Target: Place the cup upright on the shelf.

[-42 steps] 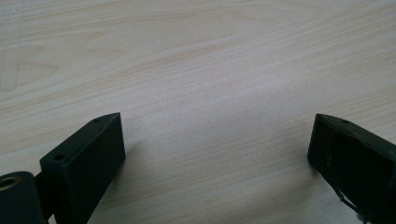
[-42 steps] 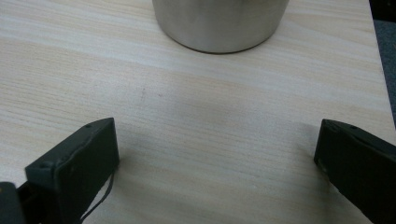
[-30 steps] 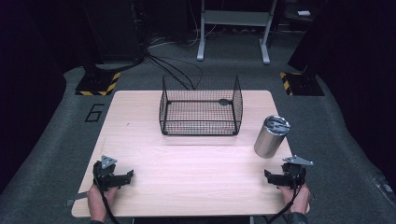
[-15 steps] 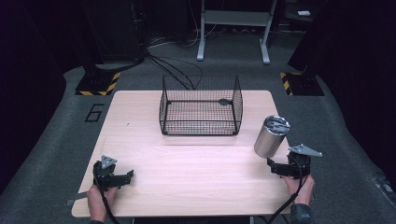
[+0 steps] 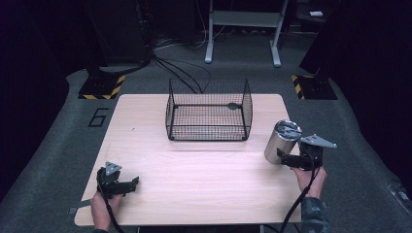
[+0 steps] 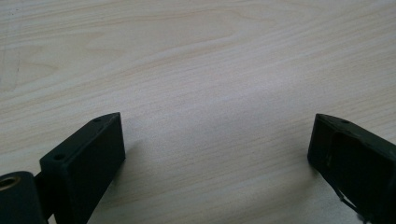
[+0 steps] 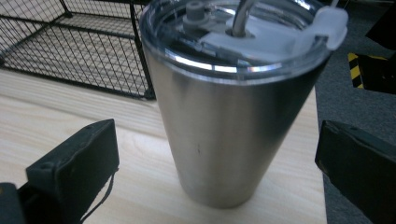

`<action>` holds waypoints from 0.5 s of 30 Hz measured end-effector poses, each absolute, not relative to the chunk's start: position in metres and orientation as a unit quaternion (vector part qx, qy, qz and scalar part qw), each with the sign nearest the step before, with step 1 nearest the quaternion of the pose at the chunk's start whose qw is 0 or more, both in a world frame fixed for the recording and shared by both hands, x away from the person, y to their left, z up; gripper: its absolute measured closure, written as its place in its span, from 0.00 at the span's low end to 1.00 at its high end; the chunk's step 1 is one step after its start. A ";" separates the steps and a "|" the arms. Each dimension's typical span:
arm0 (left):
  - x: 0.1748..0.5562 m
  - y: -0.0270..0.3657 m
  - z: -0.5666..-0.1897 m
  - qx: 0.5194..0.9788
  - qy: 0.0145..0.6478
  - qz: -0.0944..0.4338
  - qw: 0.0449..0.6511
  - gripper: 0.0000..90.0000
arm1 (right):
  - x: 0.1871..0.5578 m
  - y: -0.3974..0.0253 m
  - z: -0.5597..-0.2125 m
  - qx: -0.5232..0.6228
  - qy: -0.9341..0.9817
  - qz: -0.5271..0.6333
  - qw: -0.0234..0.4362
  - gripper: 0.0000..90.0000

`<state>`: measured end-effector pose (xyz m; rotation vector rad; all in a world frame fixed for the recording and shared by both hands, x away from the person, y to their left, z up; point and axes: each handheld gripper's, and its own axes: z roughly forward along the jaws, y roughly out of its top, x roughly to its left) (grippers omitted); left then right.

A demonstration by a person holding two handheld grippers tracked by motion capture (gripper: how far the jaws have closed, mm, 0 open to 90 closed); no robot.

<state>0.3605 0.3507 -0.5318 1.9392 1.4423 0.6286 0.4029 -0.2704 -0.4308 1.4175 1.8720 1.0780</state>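
Observation:
A stainless steel tumbler with a clear lid stands upright near the table's right edge. In the right gripper view the tumbler rises close in front. My right gripper is open beside its base. Its two jaws stand wide apart on either side of the tumbler's lower half without touching it. My left gripper rests low over the front left of the wooden table. It is open with only bare wood between its jaws.
A black wire basket stands at the back middle of the table, a short way left of and beyond the tumbler; its corner lies just behind the tumbler. Dark floor with cables and yellow-black stands surrounds the table.
My right gripper has moved forward along the right edge and now has its jaws around the tumbler's base. The left gripper and the tumbler have stayed put.

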 end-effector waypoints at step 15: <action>0.360 0.351 -0.532 0.737 0.548 0.238 0.317 0.04 | 0.428 -0.266 -0.429 0.535 0.678 0.408 0.296 0.00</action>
